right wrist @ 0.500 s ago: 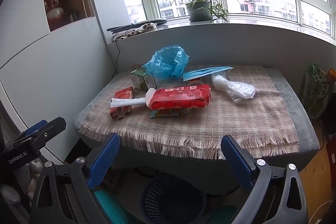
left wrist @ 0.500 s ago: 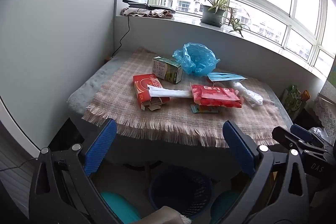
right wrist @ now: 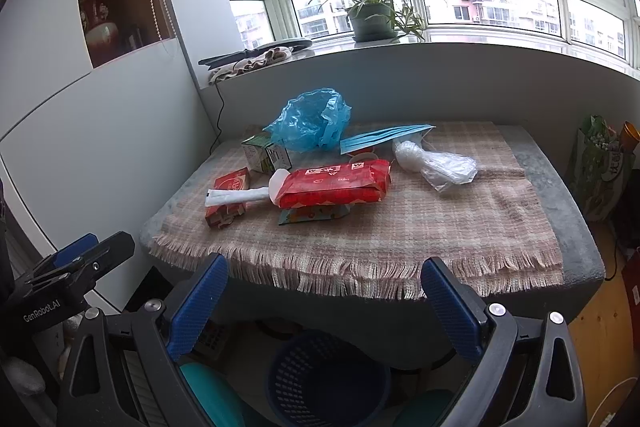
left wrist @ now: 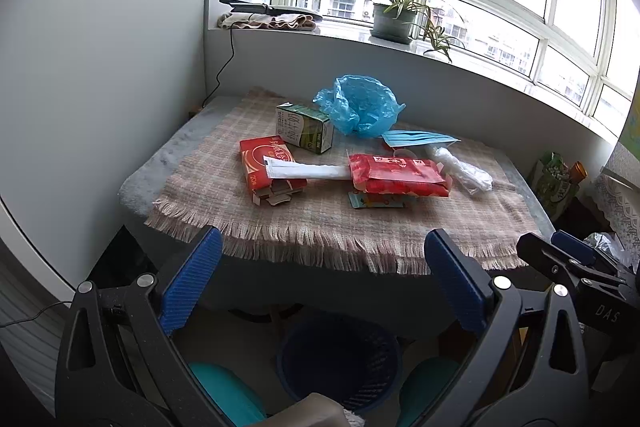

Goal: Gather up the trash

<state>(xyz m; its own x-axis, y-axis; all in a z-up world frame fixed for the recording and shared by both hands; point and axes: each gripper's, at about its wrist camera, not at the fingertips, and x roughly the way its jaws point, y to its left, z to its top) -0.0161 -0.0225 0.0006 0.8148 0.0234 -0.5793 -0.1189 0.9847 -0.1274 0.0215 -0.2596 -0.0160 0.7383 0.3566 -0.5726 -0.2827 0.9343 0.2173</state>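
Note:
Trash lies on a plaid cloth (left wrist: 320, 219) on a low table: a blue plastic bag (left wrist: 360, 105), a green carton (left wrist: 306, 127), a red box (left wrist: 266, 163) with a white wrapper (left wrist: 304, 171) across it, a red wet-wipes pack (left wrist: 398, 175), a blue face mask (left wrist: 418, 138) and a clear plastic bag (left wrist: 460, 169). The same items show in the right wrist view: blue bag (right wrist: 310, 119), wipes pack (right wrist: 334, 183), clear bag (right wrist: 436, 163). A dark blue mesh basket (left wrist: 340, 359) (right wrist: 328, 379) stands on the floor under the table's front edge. My left gripper (left wrist: 324, 279) and right gripper (right wrist: 324, 291) are open and empty, in front of the table.
A potted plant (right wrist: 372, 15) and a cloth with a black device (left wrist: 272, 17) sit on the windowsill. A white cabinet wall (left wrist: 100, 87) stands at the left. Bags (right wrist: 600, 163) stand on the floor at the right of the table.
Both grippers have moved slightly; the view of the table is nearly the same. Nothing on the table has moved.

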